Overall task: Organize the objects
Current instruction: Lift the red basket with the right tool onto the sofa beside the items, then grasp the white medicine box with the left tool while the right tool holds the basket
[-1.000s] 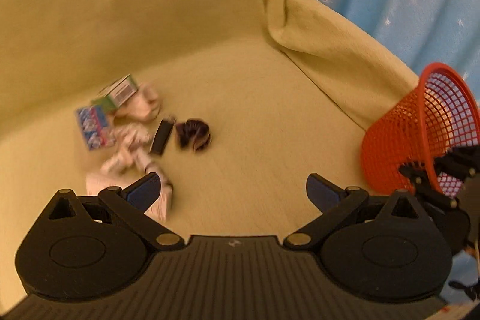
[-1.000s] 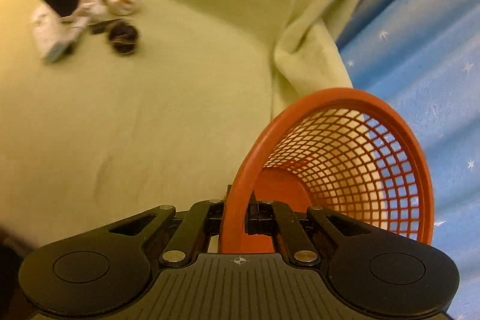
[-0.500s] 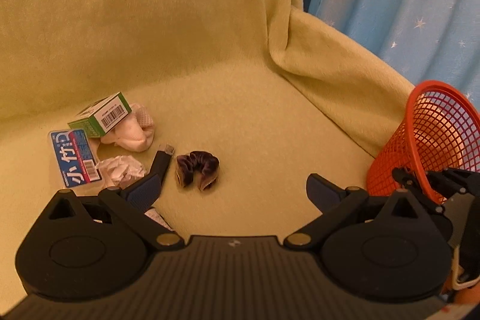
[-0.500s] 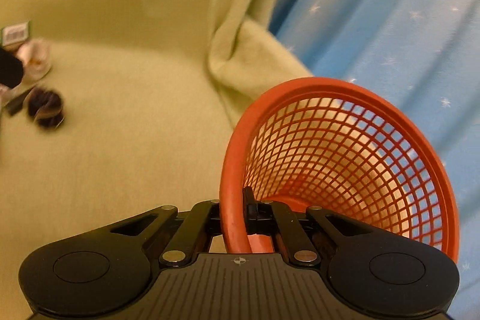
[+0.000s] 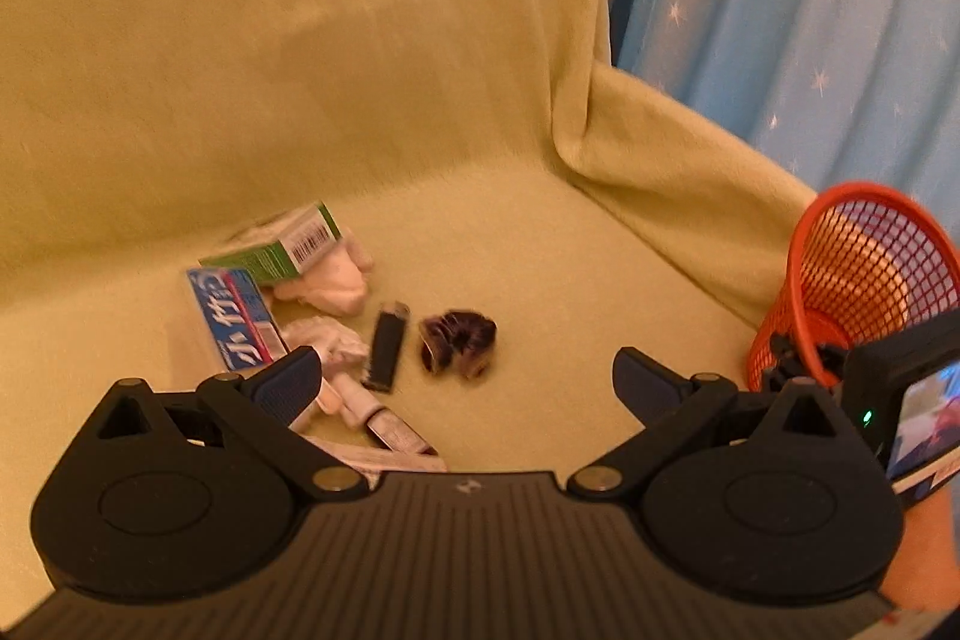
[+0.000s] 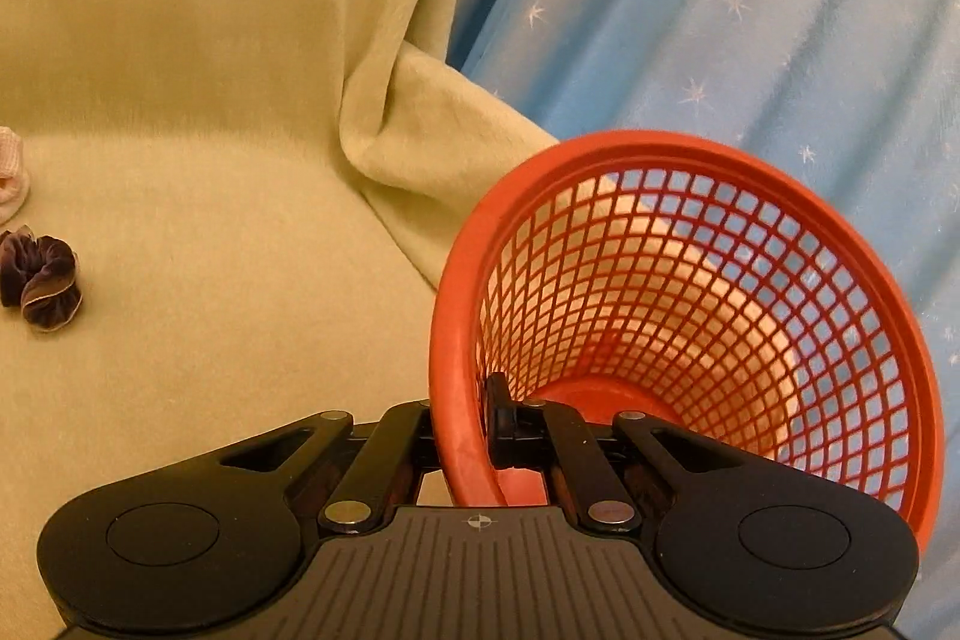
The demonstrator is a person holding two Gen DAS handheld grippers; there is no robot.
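Little of the sorting can be counted as done. The orange basket (image 6: pixel 690 316) is clamped by its rim in the right tool (image 6: pixel 486 436), tilted beside the armrest, and nothing can be seen inside it. The left tool (image 5: pixel 465 382) is held with its jaws wide apart and empty above the clutter on the sofa seat (image 5: pixel 540 280): a green box (image 5: pixel 282 247), a blue packet (image 5: pixel 240 319), a dark scrunchie (image 5: pixel 459 340) and a black stick (image 5: pixel 387 346). All of these are judged still to be gathered.

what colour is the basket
Orange-red mesh basket, clearest in the right wrist view.
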